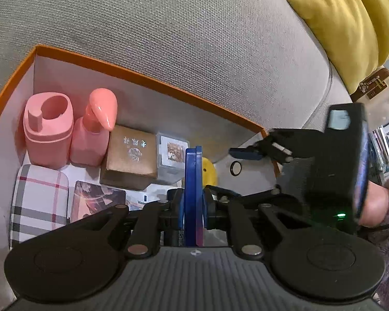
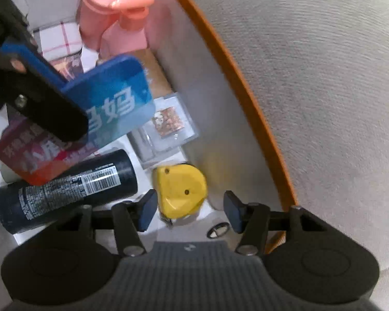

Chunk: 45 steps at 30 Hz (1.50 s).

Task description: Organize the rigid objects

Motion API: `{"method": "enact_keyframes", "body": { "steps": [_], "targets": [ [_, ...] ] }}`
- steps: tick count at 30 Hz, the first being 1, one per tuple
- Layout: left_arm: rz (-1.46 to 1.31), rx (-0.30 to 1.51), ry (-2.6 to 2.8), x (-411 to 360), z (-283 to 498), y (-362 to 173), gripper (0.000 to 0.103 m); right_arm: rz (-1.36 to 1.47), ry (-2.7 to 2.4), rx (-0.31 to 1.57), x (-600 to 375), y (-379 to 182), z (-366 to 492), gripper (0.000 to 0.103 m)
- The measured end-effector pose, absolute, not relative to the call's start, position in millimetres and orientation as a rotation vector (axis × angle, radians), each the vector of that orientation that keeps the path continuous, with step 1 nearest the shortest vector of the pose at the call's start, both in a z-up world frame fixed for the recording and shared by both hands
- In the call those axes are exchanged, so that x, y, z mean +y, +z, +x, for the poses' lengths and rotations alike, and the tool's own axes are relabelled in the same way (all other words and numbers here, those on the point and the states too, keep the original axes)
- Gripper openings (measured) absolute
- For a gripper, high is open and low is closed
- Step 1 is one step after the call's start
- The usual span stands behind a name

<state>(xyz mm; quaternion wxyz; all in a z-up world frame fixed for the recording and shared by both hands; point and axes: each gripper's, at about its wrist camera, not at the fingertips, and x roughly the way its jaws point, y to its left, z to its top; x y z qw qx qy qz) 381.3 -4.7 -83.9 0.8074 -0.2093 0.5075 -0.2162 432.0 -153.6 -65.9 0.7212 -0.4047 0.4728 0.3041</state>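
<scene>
My left gripper [image 1: 193,202] is shut on a flat blue-and-red tin [image 1: 193,181], held edge-on above the orange-rimmed white box [image 1: 153,80]. The tin's printed face shows in the right wrist view [image 2: 116,103], with the left gripper [image 2: 39,98] clamped on it. My right gripper [image 2: 189,211] is open and empty, hovering just above a yellow tape measure [image 2: 180,191] in the box's near right corner. In the left wrist view the right gripper [image 1: 259,153] sits at the box's right end.
The box holds a pink cup [image 1: 48,132], a pink spray bottle [image 1: 93,132], a brown box [image 1: 129,155], a clear case [image 2: 166,124], a plaid case [image 1: 39,202] and a dark spray can [image 2: 64,191]. The box rests on a grey sofa [image 1: 194,39] with a yellow cushion [image 1: 350,20].
</scene>
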Motion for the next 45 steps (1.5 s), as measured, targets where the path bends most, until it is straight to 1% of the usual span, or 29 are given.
{"method": "enact_keyframes", "body": {
  "steps": [3,6,8,13,16,21,23,25,26,28,36,37,38,45],
  "targets": [
    [-0.469,1.114,-0.484,-10,382,-85,0.014,-0.854,0.649,1.026,-165,-53,428,0.053],
    [-0.506,1.147,-0.524,-21,381,-86,0.014,-0.798,0.586,0.988,-173,-36,422,0.052],
    [-0.535,1.193,-0.54,-31,380,-92,0.014,-0.756,0.567,0.946,-181,-22,414,0.052],
    [-0.508,1.337,-0.529,-59,386,-115,0.014,-0.688,0.525,0.86,-190,6,398,0.051],
    [-0.525,1.412,-0.526,-68,393,-130,0.014,-0.665,0.51,0.846,-192,11,396,0.051],
    [-0.481,1.479,-0.507,-81,395,-138,0.014,-0.636,0.486,0.867,-197,7,400,0.05],
    [-0.45,1.517,-0.482,-84,397,-143,0.02,-0.629,0.481,0.876,-198,7,400,0.051],
    [-0.434,1.543,-0.457,-87,398,-146,0.02,-0.632,0.476,0.875,-199,6,398,0.051],
    [-0.427,1.545,-0.452,-88,398,-147,0.023,-0.637,0.474,0.874,-199,8,397,0.051],
    [-0.402,1.521,-0.44,-88,396,-143,0.029,-0.639,0.474,0.873,-200,12,394,0.051],
    [-0.334,1.351,-0.475,-65,371,-97,0.03,-0.616,0.471,0.902,-198,24,378,0.052],
    [-0.326,1.329,-0.474,-61,368,-91,0.03,-0.61,0.471,0.904,-196,27,376,0.053],
    [-0.32,1.305,-0.473,-57,363,-84,0.03,-0.607,0.471,0.905,-195,30,374,0.056],
    [-0.231,1.059,-0.441,-23,329,-28,0.03,-0.491,0.488,0.94,-187,53,353,0.059]
  ]
}}
